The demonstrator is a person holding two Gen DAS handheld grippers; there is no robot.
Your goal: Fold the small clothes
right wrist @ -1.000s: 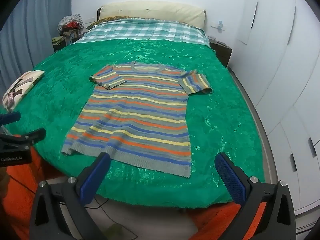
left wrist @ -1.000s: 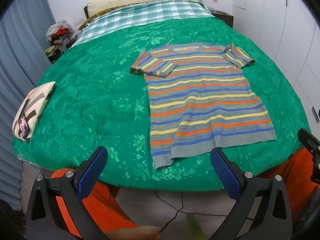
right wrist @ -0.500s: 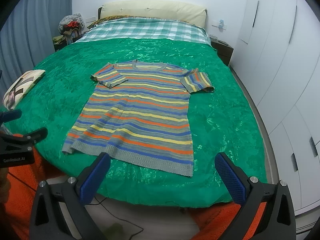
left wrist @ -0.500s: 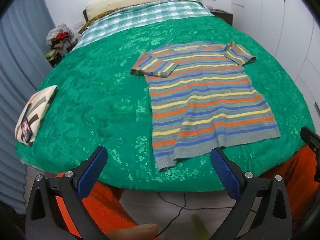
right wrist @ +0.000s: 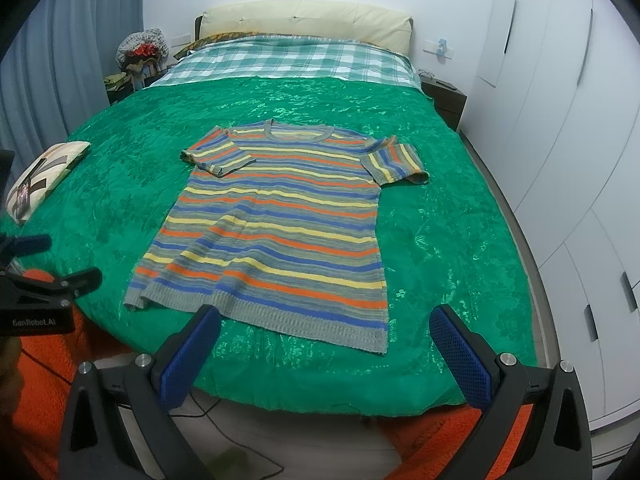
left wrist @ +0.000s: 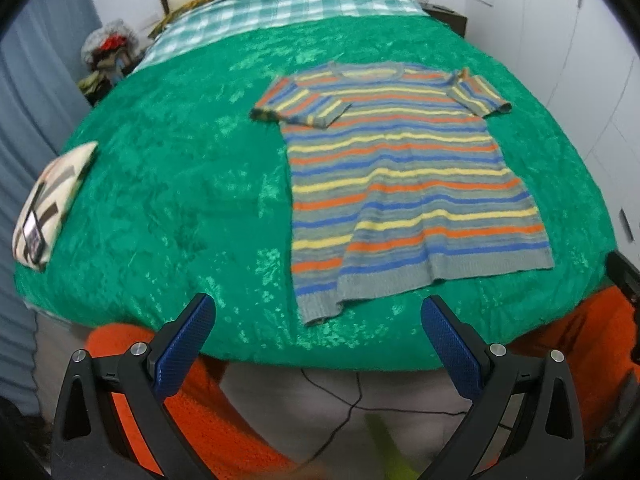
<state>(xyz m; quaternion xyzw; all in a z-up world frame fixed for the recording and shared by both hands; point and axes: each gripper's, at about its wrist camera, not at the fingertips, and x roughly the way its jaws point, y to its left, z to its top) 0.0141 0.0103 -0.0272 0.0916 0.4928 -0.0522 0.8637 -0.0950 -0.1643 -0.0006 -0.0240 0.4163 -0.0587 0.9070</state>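
A striped knit T-shirt (left wrist: 400, 176), grey with orange, yellow and blue bands, lies spread flat on the green bedspread (left wrist: 180, 184), neck toward the headboard; it also shows in the right wrist view (right wrist: 280, 224). Its near left hem corner is creased and hangs lower. My left gripper (left wrist: 318, 316) is open and empty, held off the bed's foot edge near that hem corner. My right gripper (right wrist: 324, 324) is open and empty, just short of the hem. The left gripper (right wrist: 48, 264) also shows at the left of the right wrist view.
A patterned cushion (left wrist: 44, 196) lies at the bed's left edge. A checked blanket (right wrist: 288, 60) and a cream pillow (right wrist: 304, 20) lie at the head. White wardrobe doors (right wrist: 568, 128) run along the right. A cable (left wrist: 344, 404) trails on the floor below.
Both grippers have moved a little toward the bed and shirt hem. The shirt has not moved. Both stay open.
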